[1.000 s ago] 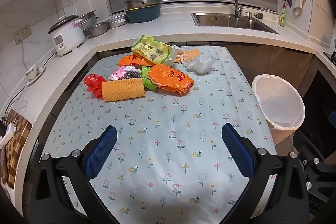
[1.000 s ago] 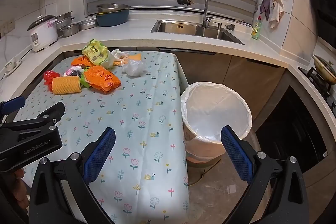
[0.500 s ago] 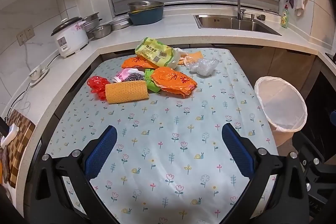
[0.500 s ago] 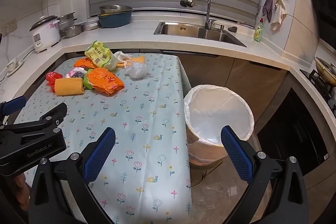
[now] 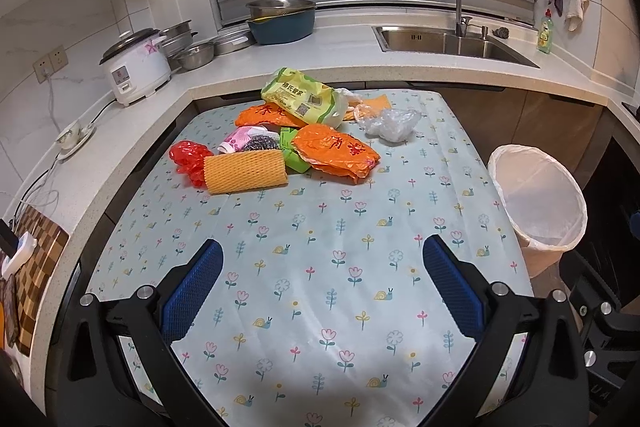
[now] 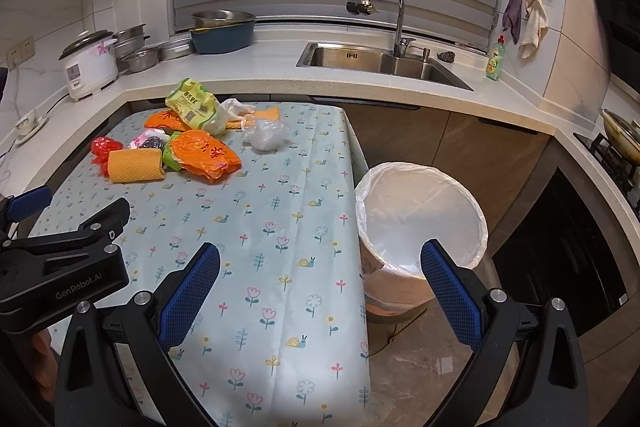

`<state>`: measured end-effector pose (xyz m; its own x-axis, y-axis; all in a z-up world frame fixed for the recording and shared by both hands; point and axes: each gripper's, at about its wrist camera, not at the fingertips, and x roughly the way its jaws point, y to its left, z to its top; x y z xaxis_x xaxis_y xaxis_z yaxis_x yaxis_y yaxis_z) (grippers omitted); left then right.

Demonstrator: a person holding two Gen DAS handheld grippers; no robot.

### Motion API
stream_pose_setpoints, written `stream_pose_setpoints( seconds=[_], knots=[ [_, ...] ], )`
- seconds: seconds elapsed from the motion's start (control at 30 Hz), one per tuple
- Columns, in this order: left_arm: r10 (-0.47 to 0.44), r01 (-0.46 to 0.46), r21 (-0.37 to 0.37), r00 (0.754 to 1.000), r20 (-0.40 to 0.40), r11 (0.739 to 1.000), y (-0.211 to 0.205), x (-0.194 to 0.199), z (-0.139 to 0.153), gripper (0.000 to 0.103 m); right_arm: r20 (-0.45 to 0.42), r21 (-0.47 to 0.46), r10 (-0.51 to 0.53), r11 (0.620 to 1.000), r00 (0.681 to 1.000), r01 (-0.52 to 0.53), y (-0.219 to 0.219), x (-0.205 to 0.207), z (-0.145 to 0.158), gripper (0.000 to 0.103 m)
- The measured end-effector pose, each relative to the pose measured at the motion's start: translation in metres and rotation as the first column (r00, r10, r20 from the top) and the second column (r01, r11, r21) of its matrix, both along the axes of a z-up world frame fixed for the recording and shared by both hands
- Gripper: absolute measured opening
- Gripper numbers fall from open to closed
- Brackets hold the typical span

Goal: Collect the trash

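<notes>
A pile of trash lies at the far end of the flowered table (image 5: 320, 267): a yellow foam net sleeve (image 5: 245, 171), a red crumpled bag (image 5: 188, 155), two orange bags (image 5: 336, 151), a green-yellow snack bag (image 5: 304, 99), a clear plastic bag (image 5: 390, 123) and a steel scrubber (image 5: 262, 143). The pile also shows in the right wrist view (image 6: 200, 147). A white-lined trash bin (image 6: 420, 215) stands on the floor right of the table. My left gripper (image 5: 320, 283) is open and empty over the near table. My right gripper (image 6: 320, 287) is open and empty above the table's right edge.
A counter wraps the back with a rice cooker (image 5: 136, 67), steel pots (image 5: 192, 51), a blue basin (image 5: 280, 23), a sink (image 5: 448, 43) with faucet and a soap bottle (image 5: 545, 33). A stove with a pan (image 6: 620, 139) is at right. The left gripper's body (image 6: 64, 263) shows left.
Both grippers have drifted slightly back and up, so the trash pile and bin sit a little lower in the views. Both grippers stay open and empty.
</notes>
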<state>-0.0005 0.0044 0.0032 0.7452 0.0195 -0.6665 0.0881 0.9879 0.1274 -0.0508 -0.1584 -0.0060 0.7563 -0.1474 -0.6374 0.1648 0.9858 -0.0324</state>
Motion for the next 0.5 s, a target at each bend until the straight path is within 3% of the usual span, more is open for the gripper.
stream_pose_setpoints(
  seconds=[0.5],
  knots=[
    [0.01, -0.01, 0.0, 1.0, -0.004, 1.0, 0.004, 0.0001, 0.0, 0.096, 0.003, 0.002, 0.002, 1.0, 1.0, -0.002, 0.0009, -0.0003, -0.0008, 0.096]
  ],
)
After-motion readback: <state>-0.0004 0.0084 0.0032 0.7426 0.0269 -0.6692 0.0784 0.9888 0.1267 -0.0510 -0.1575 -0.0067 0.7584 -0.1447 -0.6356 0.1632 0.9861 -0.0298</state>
